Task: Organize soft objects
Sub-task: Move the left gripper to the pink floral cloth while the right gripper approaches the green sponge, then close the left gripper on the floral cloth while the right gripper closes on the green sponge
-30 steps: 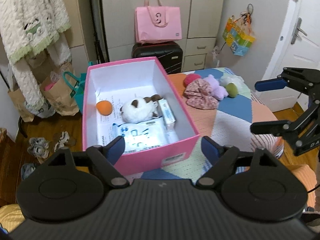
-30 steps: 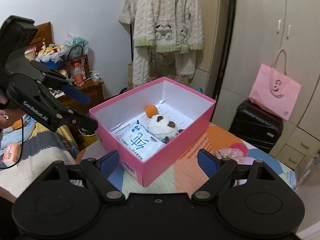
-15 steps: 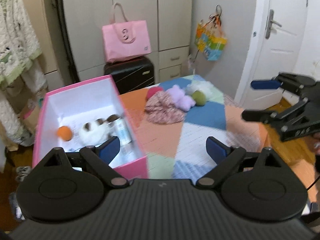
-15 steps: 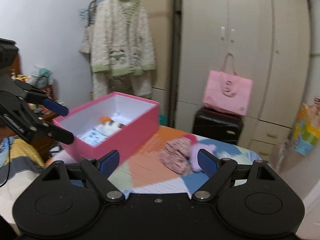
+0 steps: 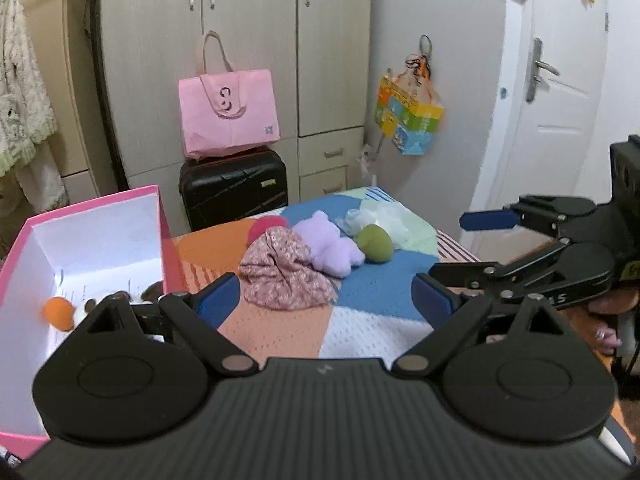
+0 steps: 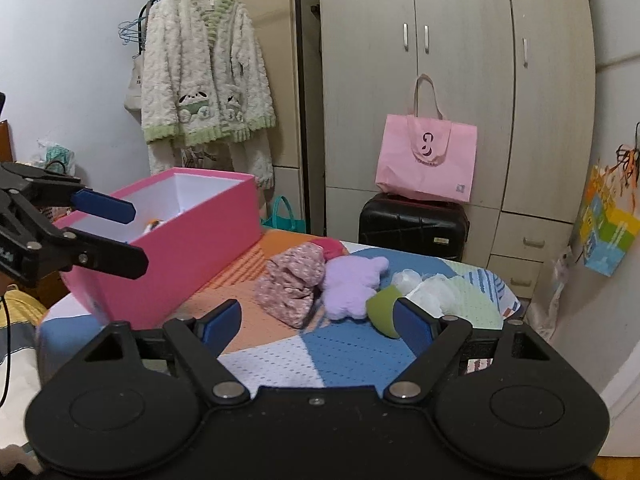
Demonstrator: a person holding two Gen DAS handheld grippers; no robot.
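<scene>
1. On the patchwork-covered counter (image 5: pixel 372 320), a cluster of soft things lies toward the far side: a floral pink cloth (image 5: pixel 282 276), a lilac plush (image 5: pixel 330 246) touching its right edge, a green ball (image 5: pixel 375 243) just right of the plush, a red-pink ball (image 5: pixel 266 226) partly hidden behind the cloth, and a white fluffy bundle (image 5: pixel 380 216) farthest back.
2. At the left end of the counter stands the pink box (image 5: pixel 90 208), open-topped; inside it an orange ball (image 5: pixel 59 312) and a white-and-brown plush (image 5: pixel 120 298) are partly visible.
3. The left hand-held gripper (image 5: pixel 326 300) hangs over the near part of the counter, jaws spread wide, nothing between them.
4. The right hand-held gripper (image 6: pixel 316 320) is also above the counter, near the soft cluster; its jaws are closing from a wide spread and hold nothing, though the green ball sits just beyond its right finger.
5. Beyond the counter, a pink tote (image 6: pixel 426 162) rests on a black suitcase (image 6: pixel 412 226) against the wardrobe.
</scene>
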